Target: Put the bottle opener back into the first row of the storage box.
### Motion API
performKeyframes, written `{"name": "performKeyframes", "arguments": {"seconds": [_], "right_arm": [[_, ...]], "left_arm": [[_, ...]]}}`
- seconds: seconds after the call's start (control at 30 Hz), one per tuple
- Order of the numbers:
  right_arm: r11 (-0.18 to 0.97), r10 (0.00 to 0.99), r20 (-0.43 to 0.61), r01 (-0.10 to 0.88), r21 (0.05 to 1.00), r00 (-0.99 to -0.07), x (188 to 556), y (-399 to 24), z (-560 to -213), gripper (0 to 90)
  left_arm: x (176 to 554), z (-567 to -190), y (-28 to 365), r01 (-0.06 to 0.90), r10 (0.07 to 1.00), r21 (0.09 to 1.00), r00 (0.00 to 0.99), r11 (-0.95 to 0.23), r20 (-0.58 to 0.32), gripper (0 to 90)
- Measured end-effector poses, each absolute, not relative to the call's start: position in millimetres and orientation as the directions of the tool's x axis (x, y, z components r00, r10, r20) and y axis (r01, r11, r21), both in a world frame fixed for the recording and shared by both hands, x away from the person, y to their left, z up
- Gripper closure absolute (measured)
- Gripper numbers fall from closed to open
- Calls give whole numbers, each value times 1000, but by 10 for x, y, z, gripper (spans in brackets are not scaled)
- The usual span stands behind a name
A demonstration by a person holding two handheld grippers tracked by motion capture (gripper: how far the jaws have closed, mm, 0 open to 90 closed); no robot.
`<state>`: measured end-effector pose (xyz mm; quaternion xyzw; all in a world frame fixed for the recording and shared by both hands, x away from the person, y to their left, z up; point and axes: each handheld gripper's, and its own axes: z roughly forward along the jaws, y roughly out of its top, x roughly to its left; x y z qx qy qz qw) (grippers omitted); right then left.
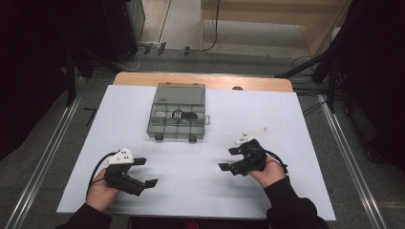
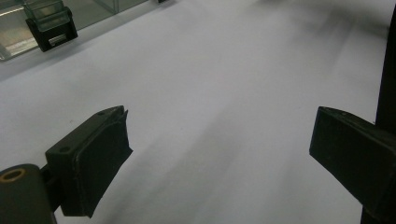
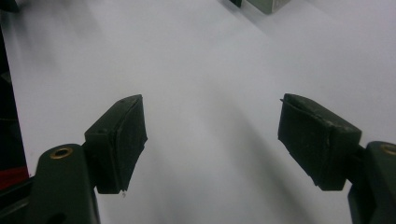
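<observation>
Box (image 1: 178, 112) sits closed on the worktop (image 1: 286, 119), ahead of and between both hand-held grippers, left (image 1: 145, 172) and right (image 1: 228, 159); jaws on both spread apart, empty, right one slightly nearer.

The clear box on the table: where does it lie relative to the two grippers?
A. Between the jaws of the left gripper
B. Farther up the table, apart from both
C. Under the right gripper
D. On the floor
B: the box lies beyond the left gripper and right gripper, both open with only white table between their jaws.
</observation>
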<state>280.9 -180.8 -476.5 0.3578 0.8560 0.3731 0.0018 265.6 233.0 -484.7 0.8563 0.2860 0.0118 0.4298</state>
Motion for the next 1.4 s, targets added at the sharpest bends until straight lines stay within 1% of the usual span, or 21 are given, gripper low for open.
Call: {"name": "performKeyframes", "arguments": {"seconds": [0.67, 0.87, 1.4], "right_arm": [[436, 659, 260, 640, 633, -706, 2572, -2142, -4880, 243], [427, 675, 246, 641, 638, -696, 2490, -2263, -4939, 229], [412, 684, 247, 643, 646, -687, 2399, -2422, -5011, 225]], "left_arm": [[2651, -4843, 2333, 478, 503, 743, 836, -469, -221, 46], [2652, -4844, 2332, 479, 501, 741, 836, -471, -222, 46], [2656, -4841, 2331, 480, 503, 742, 835, -469, -223, 46]]}}
